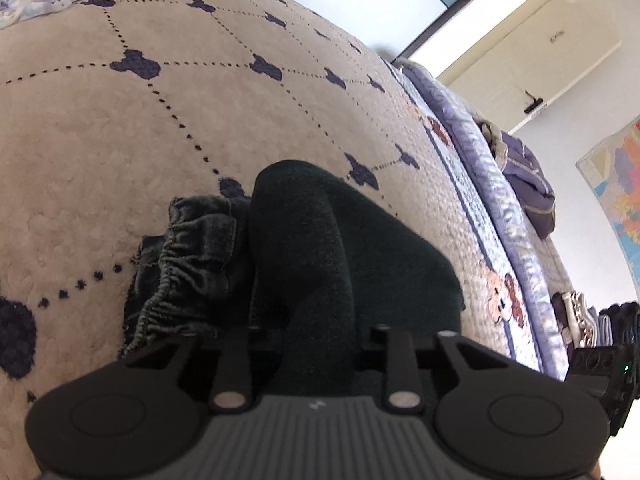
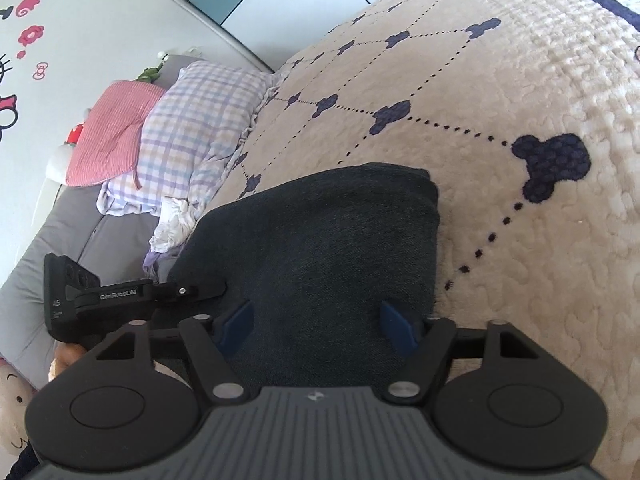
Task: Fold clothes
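A dark green folded garment (image 2: pixel 320 240) lies on a cream fleece blanket (image 2: pixel 520 160) patterned with navy mouse-head shapes joined by dotted lines, spread over a bed. In the right wrist view, the right gripper (image 2: pixel 318 322) hovers low over the garment's near edge with its blue-padded fingers (image 2: pixel 240 318) spread wide apart, clasping nothing; the cloth shows plainly between them. In the left wrist view, the left gripper (image 1: pixel 316 332) sits right against a raised roll of the same dark cloth (image 1: pixel 320 248), and its fingertips are hidden under the fabric, so whether it grips cannot be told. Just beside that roll lies a gathered elastic waistband of dark denim (image 1: pixel 180 264) (touching the green cloth). A checked pillow (image 2: pixel 192 128) and a pink striped cushion (image 2: pixel 108 132) rest at the bed's far end.
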Available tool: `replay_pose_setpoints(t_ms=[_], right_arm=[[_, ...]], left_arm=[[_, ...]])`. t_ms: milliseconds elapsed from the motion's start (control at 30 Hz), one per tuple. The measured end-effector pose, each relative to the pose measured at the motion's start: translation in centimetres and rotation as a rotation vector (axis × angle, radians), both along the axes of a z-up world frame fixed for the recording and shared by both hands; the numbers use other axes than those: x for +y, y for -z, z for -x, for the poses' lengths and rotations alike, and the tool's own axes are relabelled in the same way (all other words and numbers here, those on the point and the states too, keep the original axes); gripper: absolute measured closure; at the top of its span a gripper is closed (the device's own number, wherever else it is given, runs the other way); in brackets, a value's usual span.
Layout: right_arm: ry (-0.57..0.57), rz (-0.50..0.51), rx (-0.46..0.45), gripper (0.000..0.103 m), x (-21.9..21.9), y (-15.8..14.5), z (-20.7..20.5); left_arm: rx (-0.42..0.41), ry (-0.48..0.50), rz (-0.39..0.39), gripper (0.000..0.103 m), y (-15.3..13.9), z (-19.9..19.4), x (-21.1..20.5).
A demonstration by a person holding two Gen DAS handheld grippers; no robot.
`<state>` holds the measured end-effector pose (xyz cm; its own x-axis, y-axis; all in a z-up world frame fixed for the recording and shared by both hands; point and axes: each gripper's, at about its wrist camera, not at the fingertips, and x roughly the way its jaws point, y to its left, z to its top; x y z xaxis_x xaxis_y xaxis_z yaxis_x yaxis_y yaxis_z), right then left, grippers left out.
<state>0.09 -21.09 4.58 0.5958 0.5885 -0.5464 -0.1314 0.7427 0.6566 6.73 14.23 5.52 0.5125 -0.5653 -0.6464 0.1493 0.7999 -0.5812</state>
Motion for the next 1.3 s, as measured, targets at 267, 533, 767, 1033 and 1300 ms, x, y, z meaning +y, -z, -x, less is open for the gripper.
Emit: replay_pose_setpoints(t_ms=[267,533,767,1033,1300], right_arm=[[-0.078,0.128,-0.111,0.066,2.7,-1.2,1.0],[-0.143,0.198,-0.184,0.066,4.5,-1.9,1.3],[-0.173,0.256,-0.17,0.065,5.8,-0.8,0.8],[-0.165,0.324,-0.177,0.064,7.2,0.9,1.3],[-0.188,0.379,-0.209,0.061,7.9,0.2,1.8]], left_arm=[[-0.003,-0.02,0.022,0.085,-0.6,0.7,2.1],[0.007,-0.047,0.054,0.085,-0.2,0.5,4.0],[0.06,-0.047,0.076,0.077,1.6,-0.6,4.9],[-0.136,-0.112,-0.112,0.071,-3.7,1.7,3.8],[-0.224,-0.039,-0.177,0.061,-3.9,3.0,-0.6]])
